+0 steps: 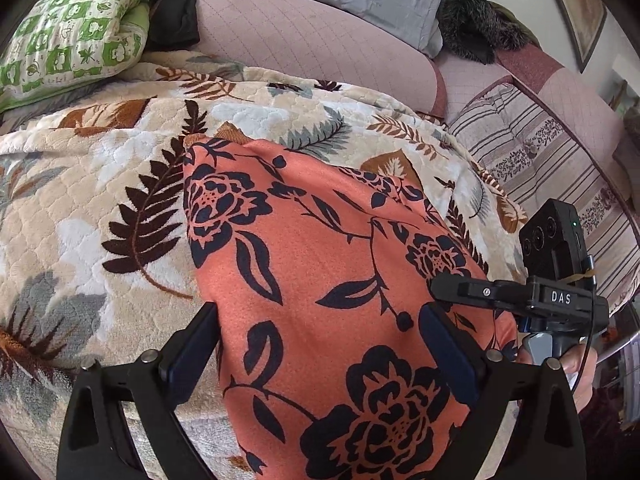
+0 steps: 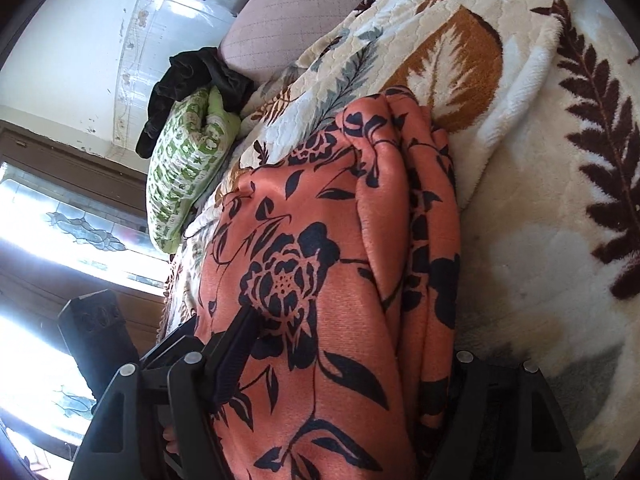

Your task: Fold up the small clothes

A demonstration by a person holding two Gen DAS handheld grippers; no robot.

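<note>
Garment: orange floral cloth [image 1: 320,280] is lying on the leaf-print blanket [image 1: 100,208], already doubled into a long bundle, with its layered edges stacking along one side in the right wrist view.
Left gripper: left gripper [image 1: 320,360] is standing wide, its two fingers straddling the near end of the cloth; the fabric between them is looking slack, so it is not pinching anything.
Right gripper: right gripper [image 2: 340,380] is also standing fairly wide, with the bundle running between its fingers; whether the pads are pressing on the cloth I cannot tell, since the far finger is hiding behind the folds.
Surroundings: green patterned pillow [image 1: 72,40] and a pink cushion [image 1: 300,40] are sitting well apart from the work, beyond the blanket.
Step in hand: likely pressing down or taking hold for the next fold across the bundle's length.
Doing it well: both grippers are needing to catch all layers at the near end, not just the top one, and to be lifting together so the stacked edges are staying aligned.
Risk: plush blanket pile may be snagging into the grip.
</note>
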